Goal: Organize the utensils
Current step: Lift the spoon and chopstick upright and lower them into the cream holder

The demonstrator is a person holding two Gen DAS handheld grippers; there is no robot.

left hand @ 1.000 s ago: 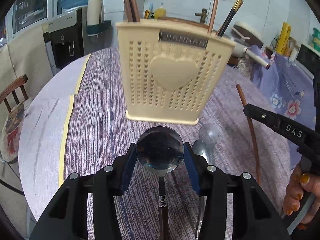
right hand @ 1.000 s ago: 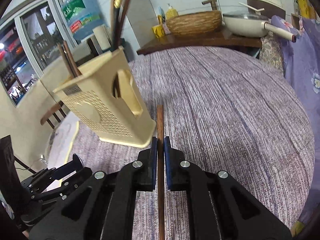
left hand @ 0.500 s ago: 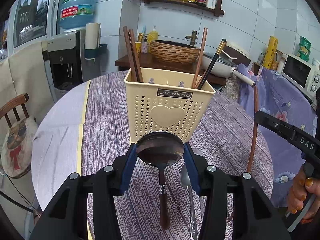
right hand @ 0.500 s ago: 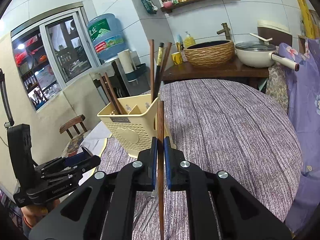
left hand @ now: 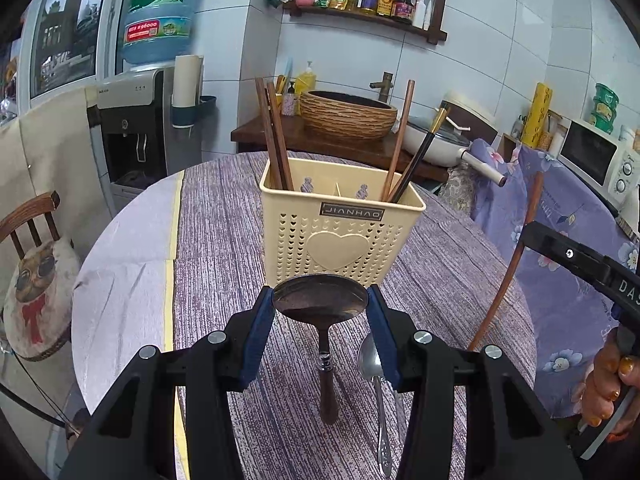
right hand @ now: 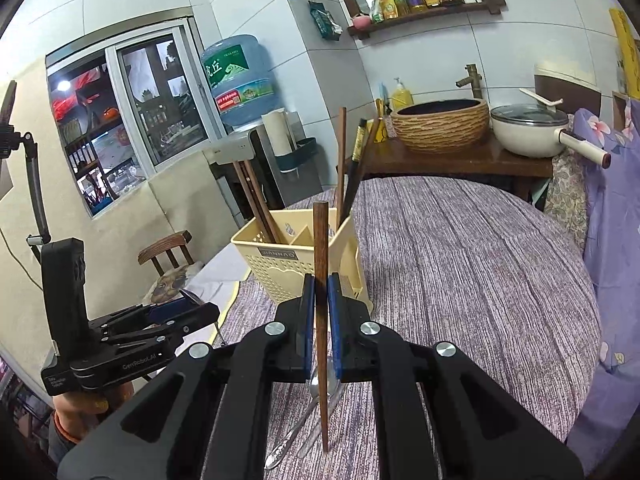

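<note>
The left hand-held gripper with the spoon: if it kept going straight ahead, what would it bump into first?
Probably the cream perforated plastic utensil basket, standing directly ahead of the left hand-held gripper and its dark round spoon; depth is hard to judge.

You can read "JIANHAO" on the plate of the caddy (left hand: 352, 213). The water bottle (left hand: 160, 12) shows "虎丘" and "96000". "DAS" marks the right gripper (left hand: 628, 286), and "GenRobot.AI" the left gripper (right hand: 140, 361).

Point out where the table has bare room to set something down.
Free: the purple cloth right of the cream holder, out to the table edge, and the bare strip left of it. Crowded: before the holder, where steel spoons lie.
</note>
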